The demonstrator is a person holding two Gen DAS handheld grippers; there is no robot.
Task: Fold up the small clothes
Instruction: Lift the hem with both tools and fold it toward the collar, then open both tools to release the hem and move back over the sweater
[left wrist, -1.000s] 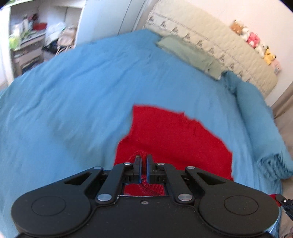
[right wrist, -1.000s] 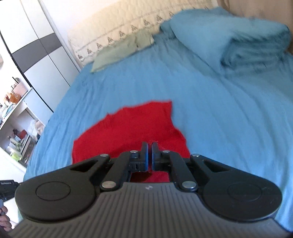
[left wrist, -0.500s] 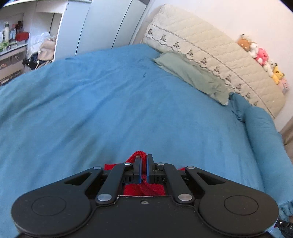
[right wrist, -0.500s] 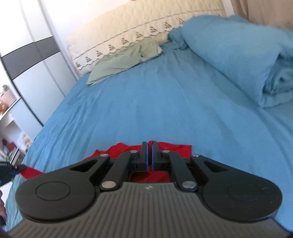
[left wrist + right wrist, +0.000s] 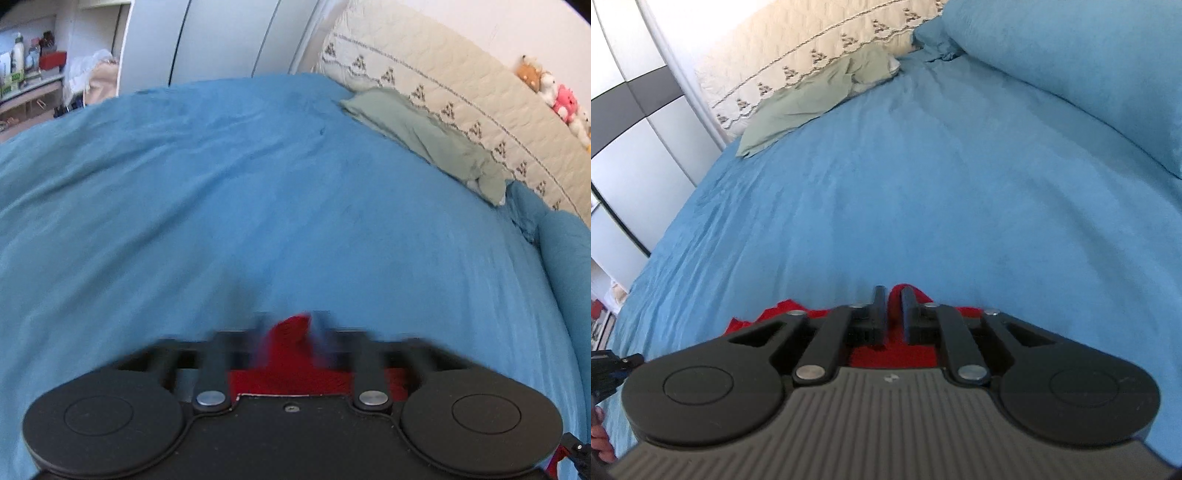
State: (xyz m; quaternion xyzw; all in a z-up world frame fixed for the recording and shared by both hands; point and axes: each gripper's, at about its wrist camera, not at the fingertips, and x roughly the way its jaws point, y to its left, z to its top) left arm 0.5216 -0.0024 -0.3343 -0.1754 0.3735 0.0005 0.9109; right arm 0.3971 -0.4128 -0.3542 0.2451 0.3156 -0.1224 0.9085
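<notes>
- Now on my left wrist view, the left gripper (image 5: pixel 291 332) is smeared by motion blur; its fingers look parted with a peak of the red garment (image 5: pixel 290 363) standing between them, but I cannot tell whether they pinch it or are spread clear of it.
- Red cloth in that view shows only as a small tuft at 6 o'clock, just ahead of the gripper body, with a flat red strip under the linkages.
- On my right wrist view, the right gripper (image 5: pixel 893 314) is sharp: fingers stand slightly apart with a fold of the red garment (image 5: pixel 892 354) rising in the narrow gap, so they read as pinching that fold.
- More red cloth spills out toward 8 o'clock of the right gripper, lying on the blue bedspread (image 5: pixel 923 192).
- Blue bedspread (image 5: pixel 258 206) fills the middle of both views, lightly wrinkled.
- Green pillowcase (image 5: pixel 424 136) lies at 1 o'clock in the left view, against the cream quilted headboard (image 5: pixel 461 96); the same green pillowcase (image 5: pixel 820 99) sits at 11 o'clock in the right view.
- Plush toys (image 5: pixel 554 96) line the headboard top at 2 o'clock, left view.
- Rolled blue duvet (image 5: pixel 1089 74) sits at 2 o'clock, right view.
- White wardrobe (image 5: pixel 221 37) stands at 11 o'clock, left view.
</notes>
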